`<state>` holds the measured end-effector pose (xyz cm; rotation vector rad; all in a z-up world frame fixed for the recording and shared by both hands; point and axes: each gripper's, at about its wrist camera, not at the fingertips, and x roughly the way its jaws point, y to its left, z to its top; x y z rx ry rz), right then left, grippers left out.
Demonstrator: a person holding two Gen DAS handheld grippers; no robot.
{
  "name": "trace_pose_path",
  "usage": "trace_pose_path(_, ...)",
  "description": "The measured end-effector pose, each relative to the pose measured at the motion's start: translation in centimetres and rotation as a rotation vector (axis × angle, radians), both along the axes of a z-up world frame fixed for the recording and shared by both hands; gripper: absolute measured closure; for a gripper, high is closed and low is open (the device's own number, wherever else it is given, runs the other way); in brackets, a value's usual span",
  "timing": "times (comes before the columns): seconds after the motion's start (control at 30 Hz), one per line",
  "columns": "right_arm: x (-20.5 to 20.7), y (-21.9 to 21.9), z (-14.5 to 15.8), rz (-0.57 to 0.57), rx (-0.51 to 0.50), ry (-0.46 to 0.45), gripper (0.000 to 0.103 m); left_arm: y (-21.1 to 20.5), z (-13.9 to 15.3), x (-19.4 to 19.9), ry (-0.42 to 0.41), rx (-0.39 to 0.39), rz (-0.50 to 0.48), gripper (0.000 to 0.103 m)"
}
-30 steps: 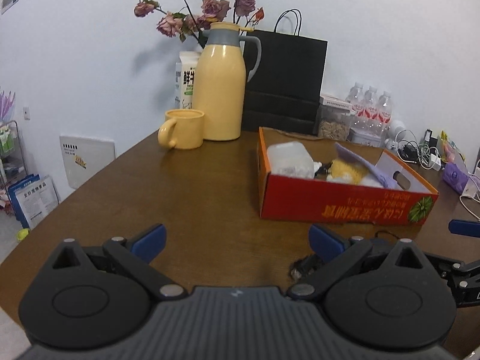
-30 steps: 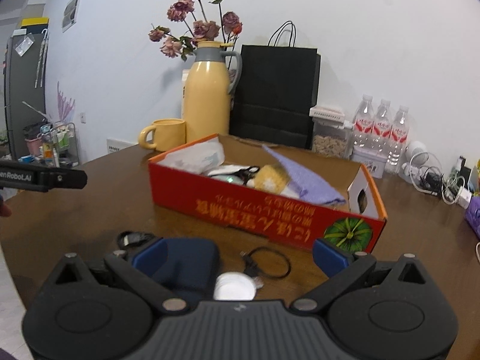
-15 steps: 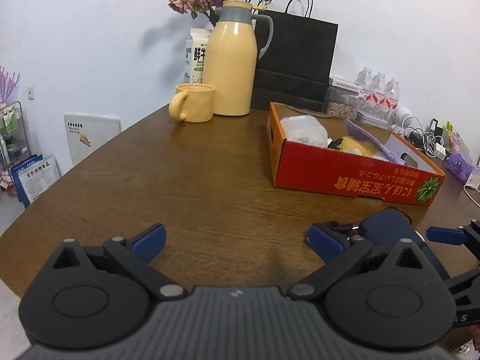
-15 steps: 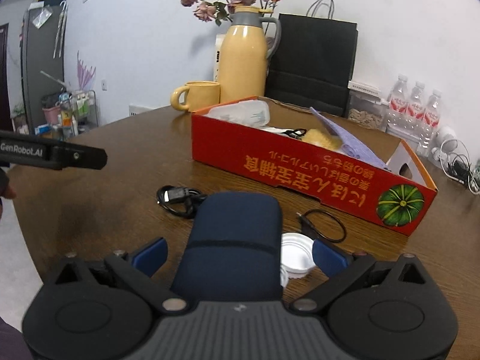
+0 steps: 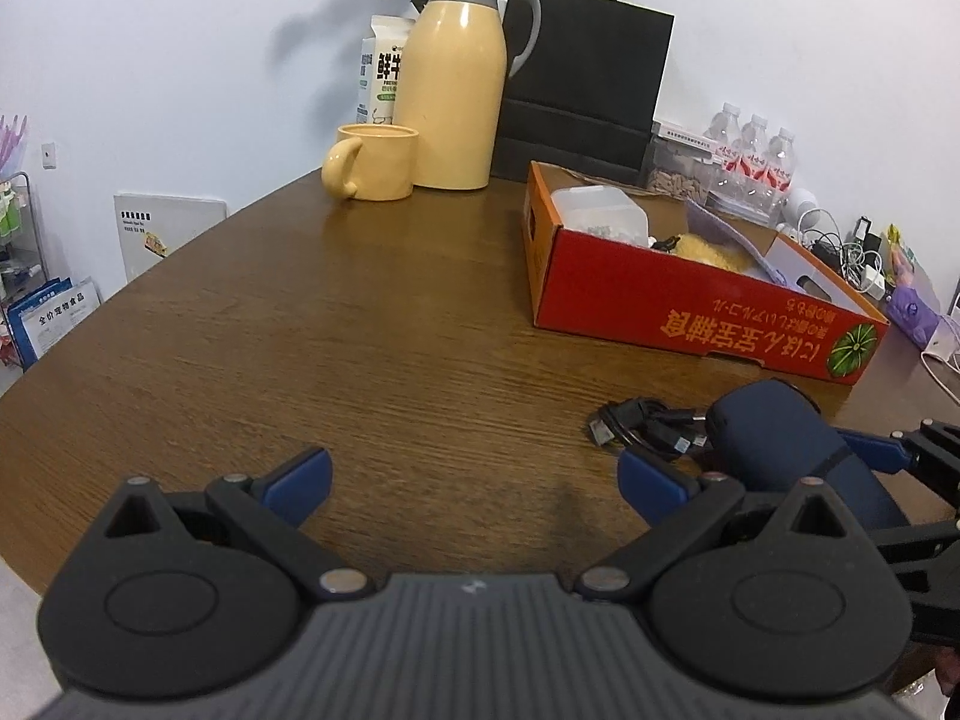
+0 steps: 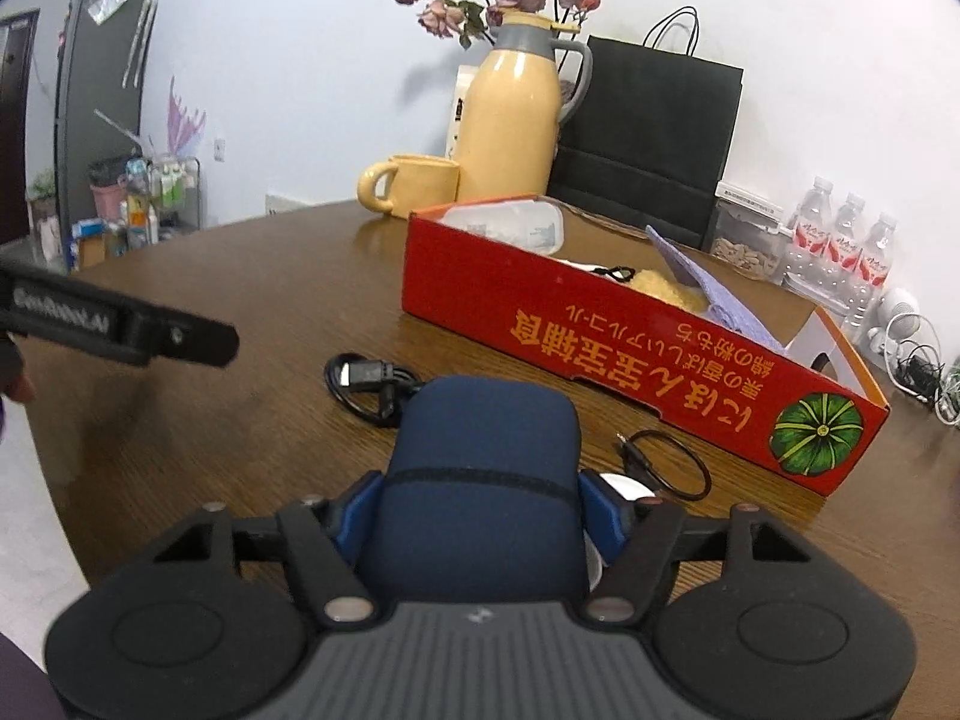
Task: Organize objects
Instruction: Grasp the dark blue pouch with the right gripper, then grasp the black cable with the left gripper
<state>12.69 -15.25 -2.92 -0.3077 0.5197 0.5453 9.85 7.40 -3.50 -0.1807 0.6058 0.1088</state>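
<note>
On the round wood-grain surface (image 5: 384, 324), a navy fabric-covered case (image 6: 480, 468) with rounded corners lies between the right tongs (image 6: 480, 510), whose blue pads are closing against its sides. A second ago those tongs gaped wide with the case only partly inside them; the left tongs (image 5: 474, 477) were spread wide over bare wood then as now, holding nothing.

Just beyond the case sits a coiled black cable (image 6: 372, 384), and to its right a thin black loop of cord (image 6: 666, 462) beside a white round lid (image 6: 624, 489). Behind them stands a glossy red cardboard box (image 6: 630, 354) holding a clear plastic tub, a lavender cloth and something yellow.

The right wrist view alone shows the loop and lid; the left wrist view alone shows the right tongs from the side, at its right edge.
</note>
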Motion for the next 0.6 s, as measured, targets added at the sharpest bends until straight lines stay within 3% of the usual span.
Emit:
trace_pose_path(0.3,0.3,-1.9,1.1,-0.008,0.111,-0.007,0.037,-0.8,-0.3,0.7,0.018,0.012,-0.005,0.000)
trace_pose_path(0.6,1.6,-5.7,1.8,-0.114,0.157,-0.048,0.037,-2.8,-0.5,2.8,0.033,0.039,-0.051,0.000)
